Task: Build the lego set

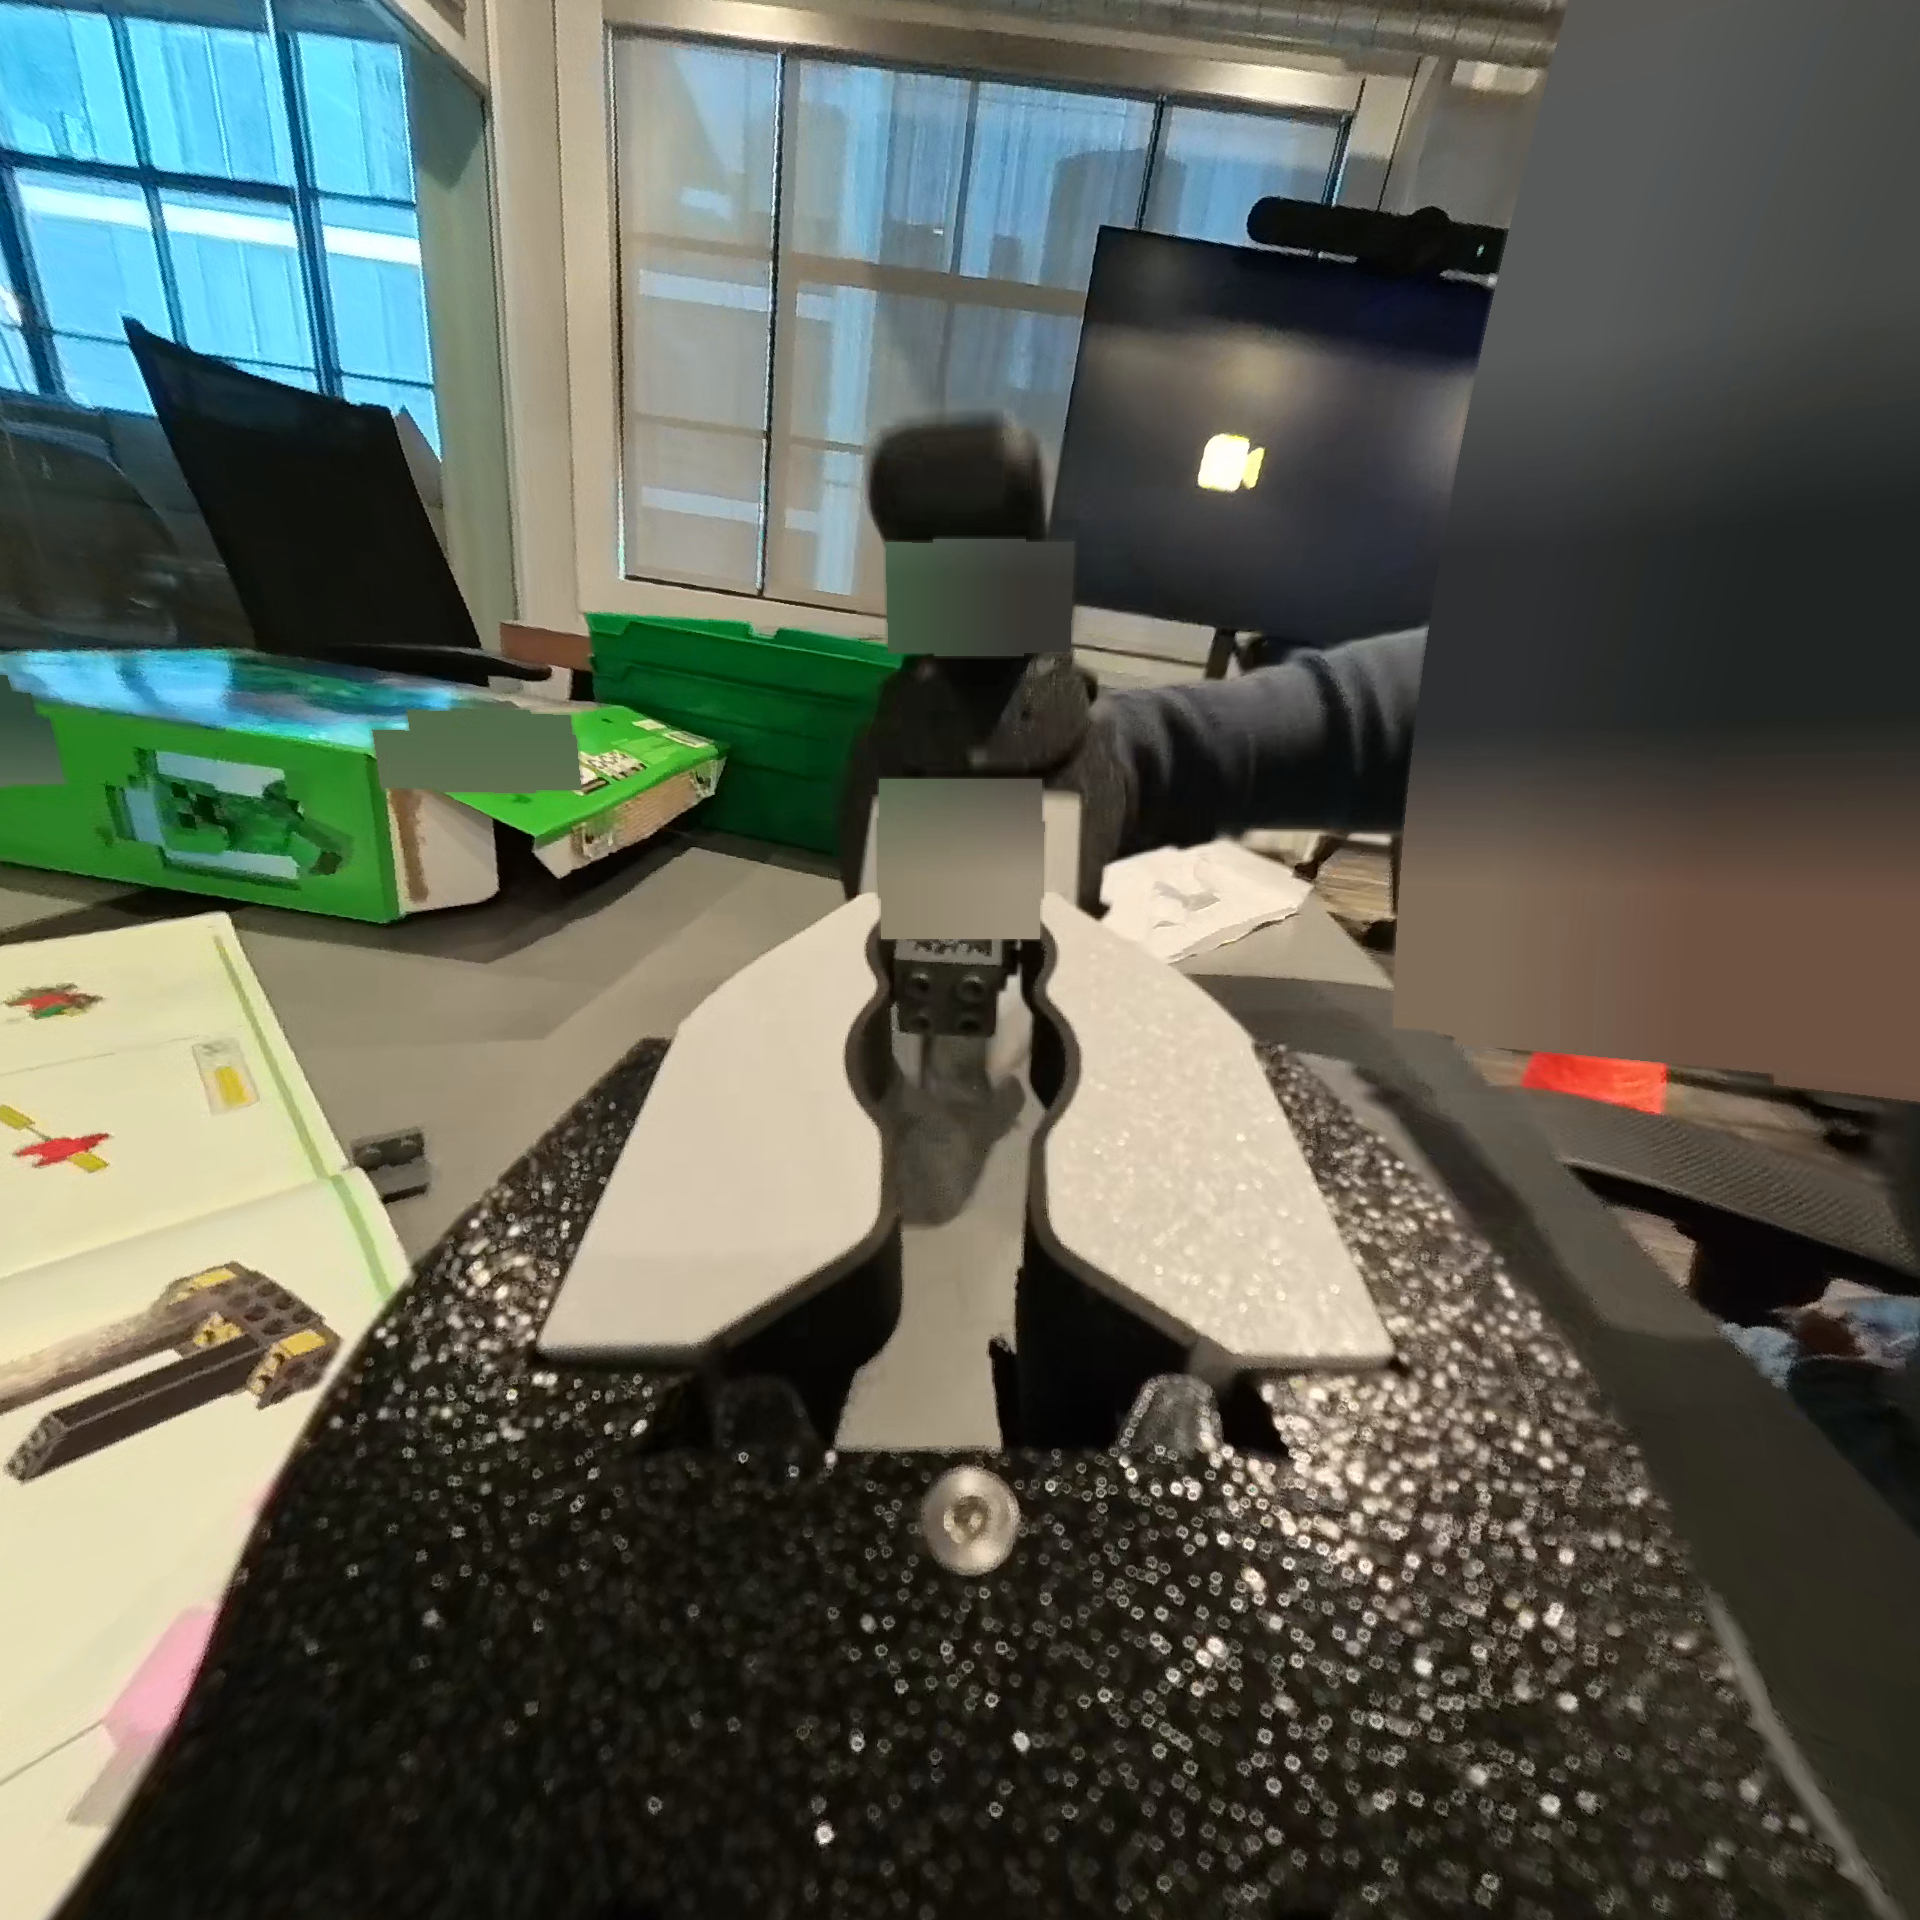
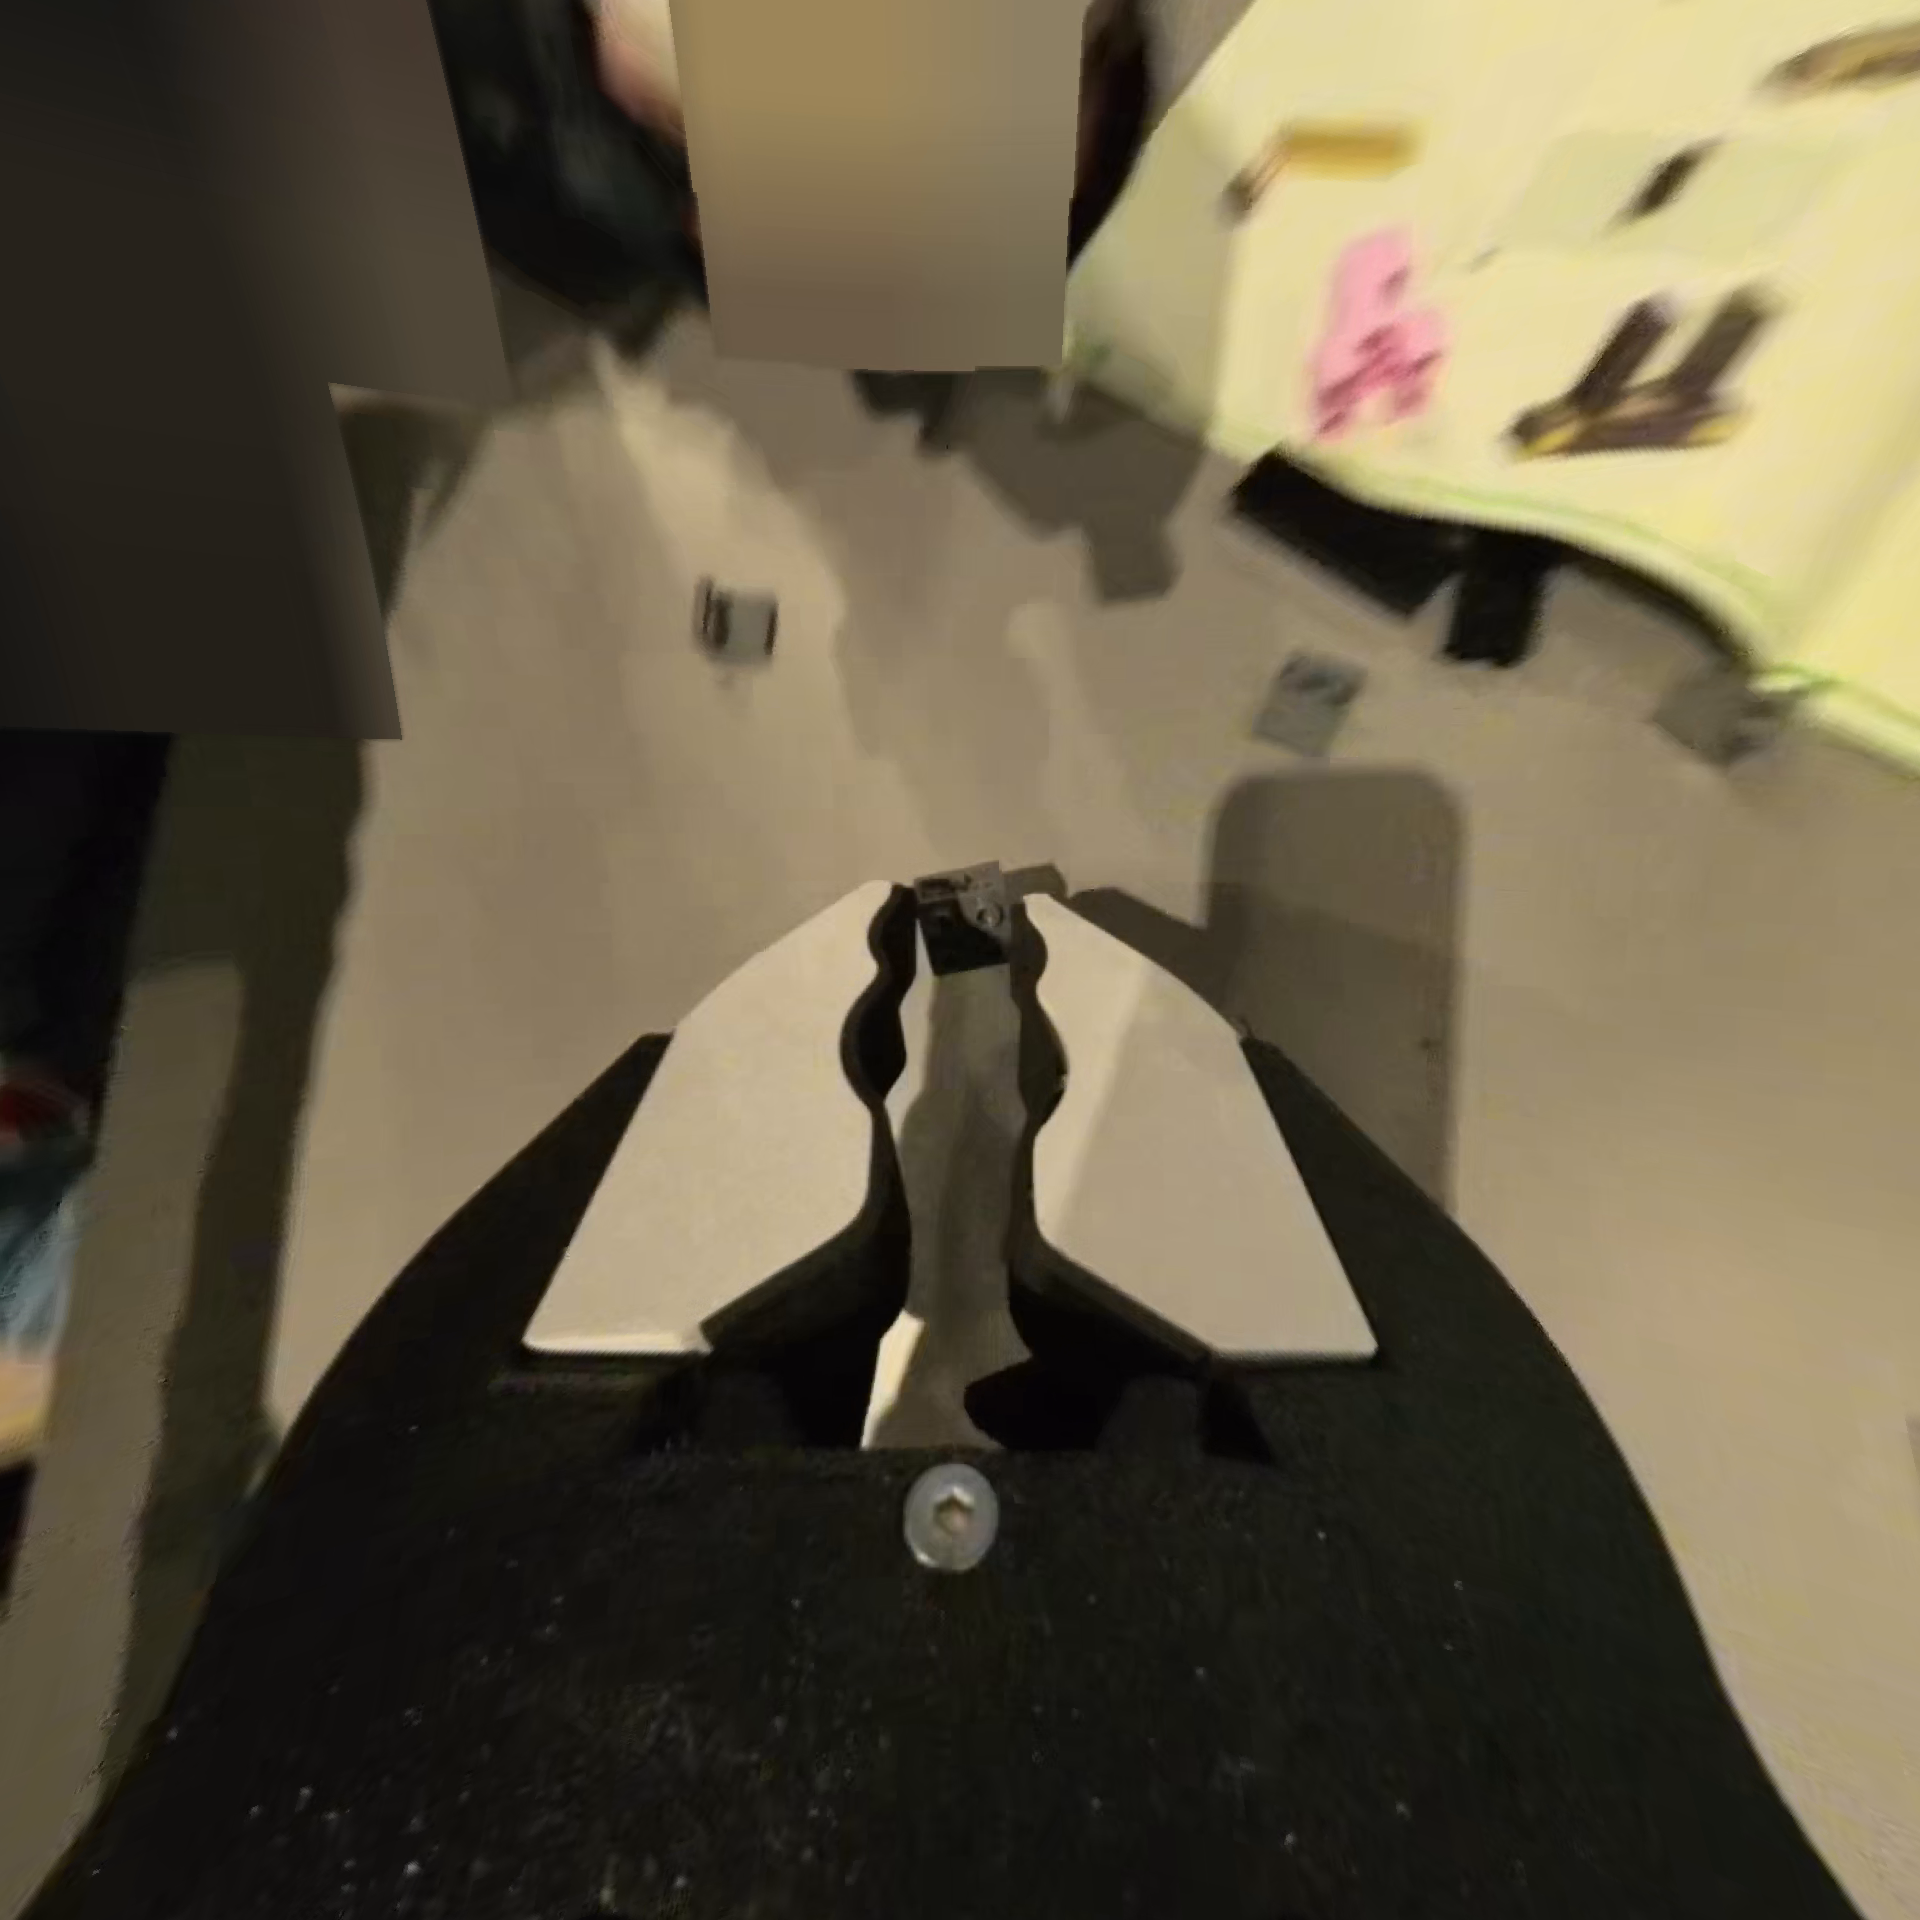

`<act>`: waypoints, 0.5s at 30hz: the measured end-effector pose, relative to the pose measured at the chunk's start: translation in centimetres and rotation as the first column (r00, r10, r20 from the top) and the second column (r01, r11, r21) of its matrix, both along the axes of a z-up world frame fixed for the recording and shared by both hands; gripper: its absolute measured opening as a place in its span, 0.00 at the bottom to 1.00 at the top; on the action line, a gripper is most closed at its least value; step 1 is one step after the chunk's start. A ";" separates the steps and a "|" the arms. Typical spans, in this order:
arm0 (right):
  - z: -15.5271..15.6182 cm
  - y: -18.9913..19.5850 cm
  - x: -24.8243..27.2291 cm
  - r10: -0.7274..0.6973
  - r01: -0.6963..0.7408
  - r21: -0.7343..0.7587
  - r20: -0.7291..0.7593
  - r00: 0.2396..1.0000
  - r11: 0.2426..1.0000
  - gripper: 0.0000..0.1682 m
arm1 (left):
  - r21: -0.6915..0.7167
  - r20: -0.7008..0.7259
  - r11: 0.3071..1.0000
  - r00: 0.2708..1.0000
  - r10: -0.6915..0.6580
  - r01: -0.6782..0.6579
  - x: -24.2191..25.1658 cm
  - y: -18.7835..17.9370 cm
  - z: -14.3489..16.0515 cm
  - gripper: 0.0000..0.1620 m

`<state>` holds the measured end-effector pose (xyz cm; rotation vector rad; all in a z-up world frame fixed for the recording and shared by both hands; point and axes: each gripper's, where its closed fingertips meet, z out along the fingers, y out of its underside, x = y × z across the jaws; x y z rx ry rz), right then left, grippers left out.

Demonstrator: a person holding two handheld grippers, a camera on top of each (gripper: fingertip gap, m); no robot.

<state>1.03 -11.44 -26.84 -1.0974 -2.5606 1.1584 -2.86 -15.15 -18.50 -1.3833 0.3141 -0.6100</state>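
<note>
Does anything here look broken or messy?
Yes, a bit. The green lego box behind the instruction booklet has its end flaps torn open, showing bare cardboard. Small dark pieces lie scattered loose on the table. Nothing looks spilled.

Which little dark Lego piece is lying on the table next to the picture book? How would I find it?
Start at the open instruction booklet on the left of the grey table. Follow its green right edge to the middle fold. Just off that edge lies a small dark grey brick, alone on the bare tabletop, not pinched in a hand-held gripper like the other dark brick.
</note>
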 end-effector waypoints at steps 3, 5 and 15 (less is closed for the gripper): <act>4.1 -0.2 -1.5 -0.218 0.191 -0.246 -0.088 0.972 0.950 0.10 | 0.018 -0.060 1.000 0.998 0.024 -0.023 0.2 0.0 -0.1 0.13; 6.5 -0.5 -2.0 -0.316 0.247 -0.373 -0.136 0.939 0.894 0.10 | 0.027 -0.096 0.999 0.995 0.034 -0.031 0.4 0.0 -0.3 0.13; 9.3 -2.7 -1.5 -0.304 0.186 -0.325 -0.362 0.881 0.927 0.10 | 0.025 -0.146 1.000 0.989 0.018 -0.014 1.1 0.0 -0.6 0.13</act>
